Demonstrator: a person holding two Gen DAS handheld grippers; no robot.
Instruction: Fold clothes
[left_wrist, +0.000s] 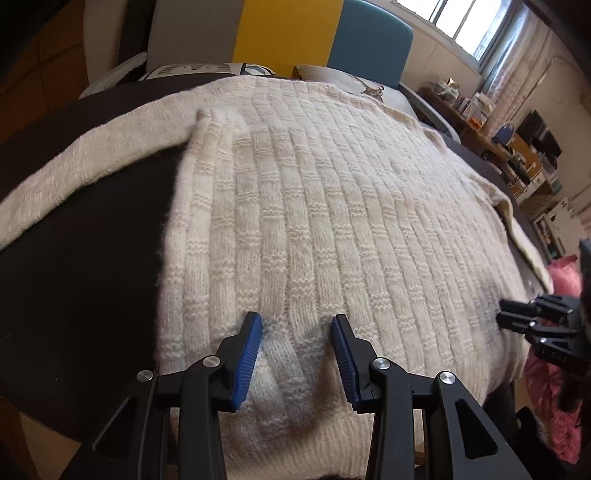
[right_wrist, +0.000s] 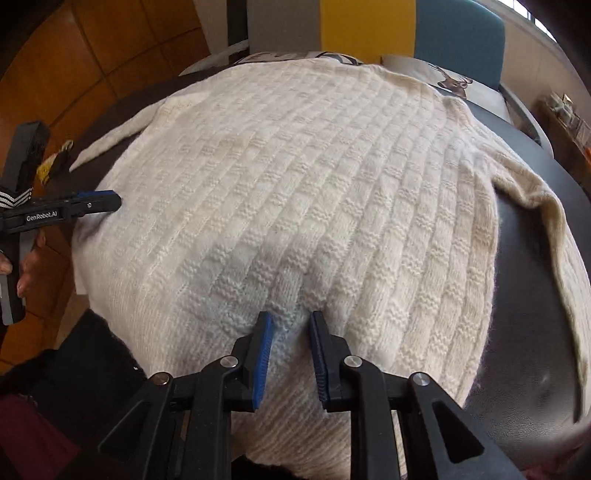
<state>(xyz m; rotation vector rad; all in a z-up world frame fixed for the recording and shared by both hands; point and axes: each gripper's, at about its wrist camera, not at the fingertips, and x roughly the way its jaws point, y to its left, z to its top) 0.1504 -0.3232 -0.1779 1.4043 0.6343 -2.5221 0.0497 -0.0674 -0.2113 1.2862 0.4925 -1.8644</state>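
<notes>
A cream, block-knit sweater (left_wrist: 314, 184) (right_wrist: 295, 166) lies spread flat on a dark table (left_wrist: 92, 277) (right_wrist: 535, 295), with its ribbed hem nearest me. One sleeve (left_wrist: 74, 177) stretches off to the left and the other sleeve (right_wrist: 554, 221) drapes down the right side. Near the hem, my left gripper (left_wrist: 296, 319) holds a raised bulge of knit between its blue pads. My right gripper (right_wrist: 291, 316) pinches a narrower ridge of the same fabric, with creases fanning out from its tips. Each gripper shows at the edge of the other's view: the left gripper (right_wrist: 110, 199) and the right gripper (left_wrist: 506, 314).
Patterned cushions (left_wrist: 207, 70) (right_wrist: 454, 83) lie beyond the sweater's collar, in front of grey, yellow and blue panels (left_wrist: 288, 33). A pink bundle (left_wrist: 561, 273) sits off the table's right edge. A hand (right_wrist: 26, 269) holds the left tool over wooden flooring (right_wrist: 110, 55). Cluttered shelves (left_wrist: 517, 147) line the right wall.
</notes>
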